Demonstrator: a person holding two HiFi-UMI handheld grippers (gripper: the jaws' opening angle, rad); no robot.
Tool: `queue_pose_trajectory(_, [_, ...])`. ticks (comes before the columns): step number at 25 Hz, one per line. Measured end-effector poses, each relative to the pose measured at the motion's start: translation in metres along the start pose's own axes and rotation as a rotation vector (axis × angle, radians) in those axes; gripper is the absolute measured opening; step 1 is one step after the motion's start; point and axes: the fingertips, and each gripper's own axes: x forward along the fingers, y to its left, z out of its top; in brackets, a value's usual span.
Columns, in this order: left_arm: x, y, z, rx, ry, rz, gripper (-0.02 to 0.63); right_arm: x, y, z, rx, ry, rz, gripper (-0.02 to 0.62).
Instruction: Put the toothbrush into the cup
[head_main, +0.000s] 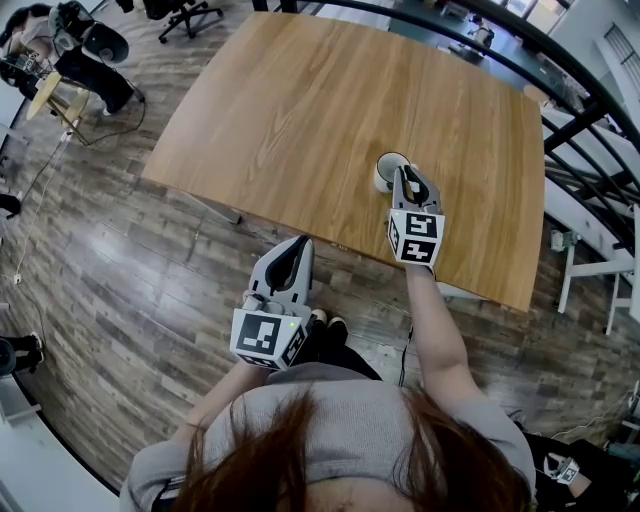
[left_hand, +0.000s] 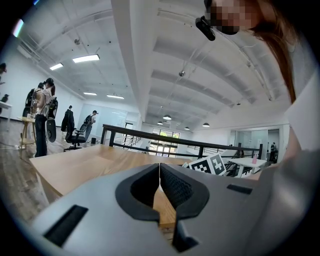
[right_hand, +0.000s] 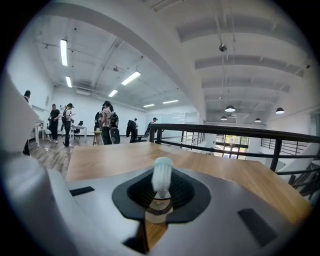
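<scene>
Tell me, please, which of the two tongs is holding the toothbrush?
The right tongs: the toothbrush stands clamped between them, while the left tongs are shut on nothing.

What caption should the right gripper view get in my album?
The right claw holds a white-bristled toothbrush, bristles up, over the brown wooden table.

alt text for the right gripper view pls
The grey right gripper is shut on a white-headed toothbrush, which stands head up between its black pads. Beyond them lie a light wooden table and a black metal railing.
</scene>
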Motion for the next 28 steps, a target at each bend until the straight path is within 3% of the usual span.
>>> queue_pose_trajectory(8, [-0.005,-0.003,0.001,0.004,0.002,0.004,0.008,-0.007,-0.001,0.010,0.017,-0.062,-0.010,0.035])
queue_pose_trajectory(12, [-0.005,-0.003,-0.001,0.002,0.008,0.000,0.008,-0.007,0.001,0.012,0.009,-0.082,0.002,0.096])
queue_pose_trajectory(18, [-0.008,-0.004,-0.001,0.003,0.009,-0.005,0.008,-0.017,0.002,0.017,0.012,-0.102,-0.004,0.112])
queue_pose_trajectory(28, [-0.004,-0.025,0.004,0.014,-0.006,-0.072,0.008,-0.061,-0.002,0.053,0.036,-0.182,-0.016,0.114])
